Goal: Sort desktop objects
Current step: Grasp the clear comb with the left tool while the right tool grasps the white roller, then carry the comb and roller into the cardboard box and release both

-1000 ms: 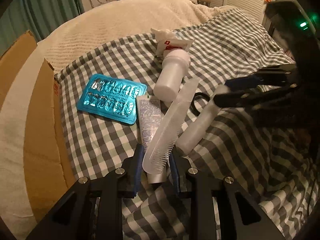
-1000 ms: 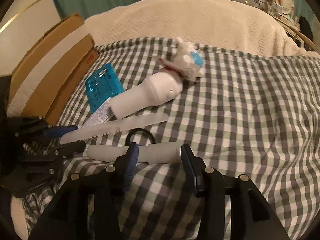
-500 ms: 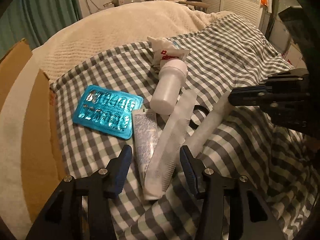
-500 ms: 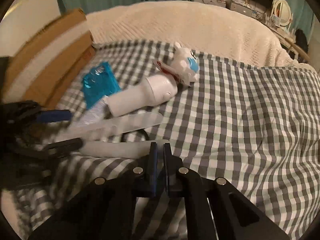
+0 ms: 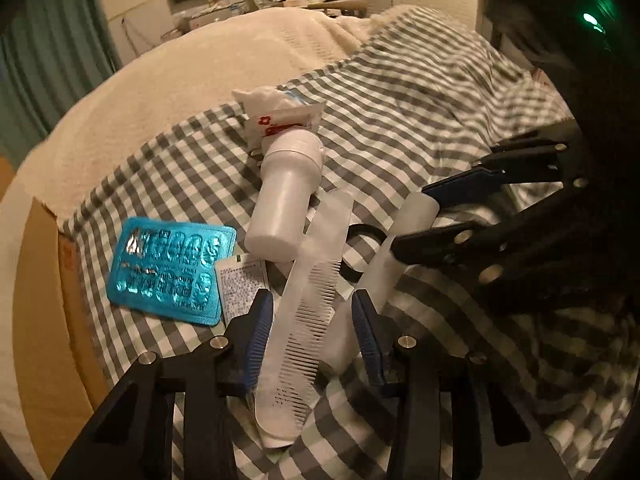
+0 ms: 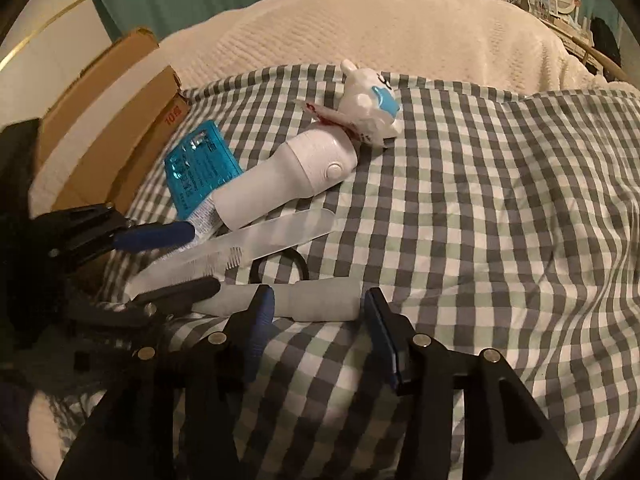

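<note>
A translucent comb [image 5: 308, 308] lies on the checked cloth [image 6: 480, 200] over a small printed tube [image 5: 240, 284]. My left gripper [image 5: 312, 328] straddles the comb's near end; its jaws are closing and the blue pads stand just clear of the comb. A frosted white tube [image 6: 316, 304] lies crosswise by my right gripper [image 6: 320, 316], whose jaws are opening with the tube between the fingertips, not pressed. In the left wrist view the right gripper [image 5: 420, 220] reaches in from the right over that frosted tube [image 5: 400, 248]. The left gripper [image 6: 200, 260] shows at the left of the right wrist view.
A blue blister pack [image 5: 172, 268], a white bottle [image 5: 286, 200], a white packet with a red flower [image 5: 280, 120] and a black hair tie [image 6: 280, 268] lie close together. A cardboard box [image 6: 100, 120] borders the cloth's left side. A cream blanket [image 6: 380, 28] lies beyond.
The left jaws widened from a narrow hold on the comb, then narrowed a little. The right jaws snapped shut half a second ago and stand apart again around the frosted tube.
</note>
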`<state>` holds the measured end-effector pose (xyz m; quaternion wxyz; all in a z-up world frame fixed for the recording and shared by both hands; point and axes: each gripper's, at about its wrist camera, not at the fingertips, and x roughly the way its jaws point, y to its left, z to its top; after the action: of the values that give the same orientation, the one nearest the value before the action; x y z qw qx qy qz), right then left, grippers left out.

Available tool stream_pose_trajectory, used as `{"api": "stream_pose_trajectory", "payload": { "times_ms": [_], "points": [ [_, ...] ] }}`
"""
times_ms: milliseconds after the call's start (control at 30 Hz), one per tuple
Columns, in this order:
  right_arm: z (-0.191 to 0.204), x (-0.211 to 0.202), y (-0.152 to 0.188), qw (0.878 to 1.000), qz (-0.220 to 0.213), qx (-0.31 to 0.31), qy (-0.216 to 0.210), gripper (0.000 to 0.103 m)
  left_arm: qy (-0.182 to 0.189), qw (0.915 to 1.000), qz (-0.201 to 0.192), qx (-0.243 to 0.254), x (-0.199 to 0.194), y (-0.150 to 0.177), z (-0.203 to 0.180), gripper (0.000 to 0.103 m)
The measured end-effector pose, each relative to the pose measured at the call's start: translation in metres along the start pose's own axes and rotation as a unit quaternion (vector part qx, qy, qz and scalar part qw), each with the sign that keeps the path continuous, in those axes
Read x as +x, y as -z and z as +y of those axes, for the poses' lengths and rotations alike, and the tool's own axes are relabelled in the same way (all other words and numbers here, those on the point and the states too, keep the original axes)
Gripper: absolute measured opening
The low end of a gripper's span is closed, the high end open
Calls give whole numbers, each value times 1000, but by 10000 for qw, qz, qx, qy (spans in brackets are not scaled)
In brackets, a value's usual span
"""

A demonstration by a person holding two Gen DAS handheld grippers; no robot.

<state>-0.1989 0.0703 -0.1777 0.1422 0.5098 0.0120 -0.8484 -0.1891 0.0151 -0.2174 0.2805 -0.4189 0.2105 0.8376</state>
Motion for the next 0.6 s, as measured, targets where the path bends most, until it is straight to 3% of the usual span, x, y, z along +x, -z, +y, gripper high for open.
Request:
{"api": "stream_pose_trajectory", "payload": {
  "times_ms": [67,167,267,300,367,600],
  "points": [
    [6,12,0,9997,111,-135,183,46,91,9999,21,-109,2,1,5,44],
    [16,19,-1,9988,181,-357,298,29,324,9993,-32,-198,3,1,11,44],
    [26,9,2,9974,25,-551,473,20,569,9979,55,-313,12,3,16,43],
    [28,6,4,9972,-25,-576,477,20,704,9967,24,-400,12,3,20,42],
    [28,-7,6,9969,-145,-594,492,20,881,9948,-9,-502,9,4,23,28],
    [12,-39,10,9967,-421,-481,501,10,816,9945,-98,-644,-9,1,19,27]
  ]
}}
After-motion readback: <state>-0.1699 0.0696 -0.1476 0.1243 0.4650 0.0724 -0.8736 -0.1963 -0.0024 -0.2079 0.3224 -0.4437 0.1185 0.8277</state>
